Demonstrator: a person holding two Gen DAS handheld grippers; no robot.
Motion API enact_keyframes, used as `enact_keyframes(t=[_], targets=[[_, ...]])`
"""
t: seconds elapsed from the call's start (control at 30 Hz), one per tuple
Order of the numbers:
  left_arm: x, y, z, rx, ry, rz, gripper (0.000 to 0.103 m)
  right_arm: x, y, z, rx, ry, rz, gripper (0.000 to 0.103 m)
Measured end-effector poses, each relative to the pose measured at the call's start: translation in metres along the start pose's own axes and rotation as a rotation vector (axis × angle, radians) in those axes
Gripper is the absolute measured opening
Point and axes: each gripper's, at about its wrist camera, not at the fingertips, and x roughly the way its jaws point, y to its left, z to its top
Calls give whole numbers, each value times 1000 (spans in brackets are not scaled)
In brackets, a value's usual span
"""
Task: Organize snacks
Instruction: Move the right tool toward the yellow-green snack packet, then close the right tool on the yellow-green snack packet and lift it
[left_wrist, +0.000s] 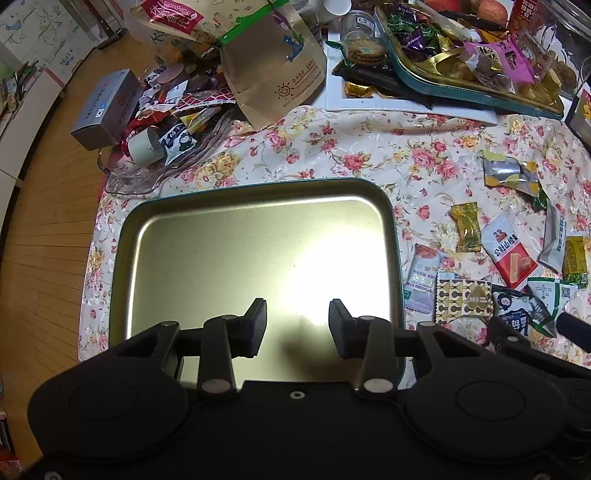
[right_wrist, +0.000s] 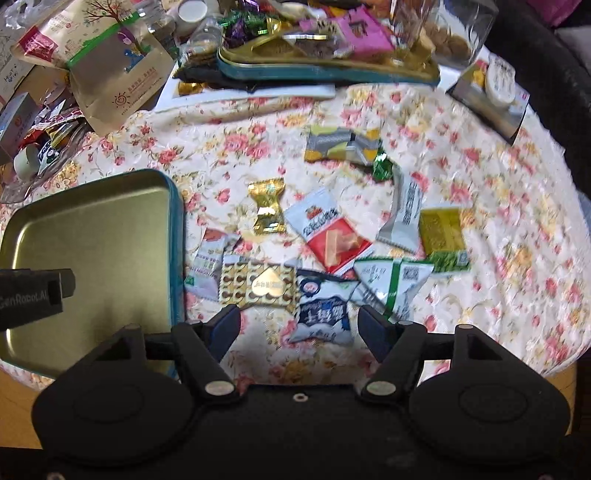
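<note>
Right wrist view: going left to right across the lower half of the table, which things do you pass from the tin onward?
Empty tin tray → gold heart-patterned packet → blue and white packet, lying between the open fingers of the right gripper → green and white triangular packet → yellow-green packet.

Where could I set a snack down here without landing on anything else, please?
The gold tin tray is bare inside. Open cloth also lies between that tray and the white board at the back, and right of the loose packets in the right wrist view. The glass dish and teal tray are heaped.
</note>
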Motion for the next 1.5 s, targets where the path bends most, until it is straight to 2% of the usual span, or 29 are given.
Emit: enact_keyframes(t=[0.1,0.23,0.33,0.47,0.7,0.9,1.07,1.27,1.33,1.37,1.5], targets=[[-2,-3,2,-3,-4,-5,47,-6,0,0,-27,-68,-21,74],[-7,-10,6,-14,-12,-16,47,-3,-3,9,-109,-49,-3,73],[-10,-17,12,-19,-22,-23,47,5,-13,19,-112,-26,-34,72],[-12,-28,17,-17,-26,-28,47,20,-47,32,18,7,-75,72],[-12,-53,19,10,1,-67,47,41,-111,45,236,41,-95,73],[-8,-75,17,53,22,-73,47,63,-145,49,298,93,-84,73],[-7,-83,16,72,29,-77,47,82,-151,50,309,140,-91,72],[-4,-88,17,75,42,-70,47,95,-147,50,291,122,-108,72],[-3,-89,17,73,45,-70,47,102,-142,50,260,134,-115,72],[-2,-89,18,72,46,-69,47,104,-140,49,249,131,-124,75],[-4,-89,18,72,42,-78,47,105,-136,48,214,103,-127,75]])
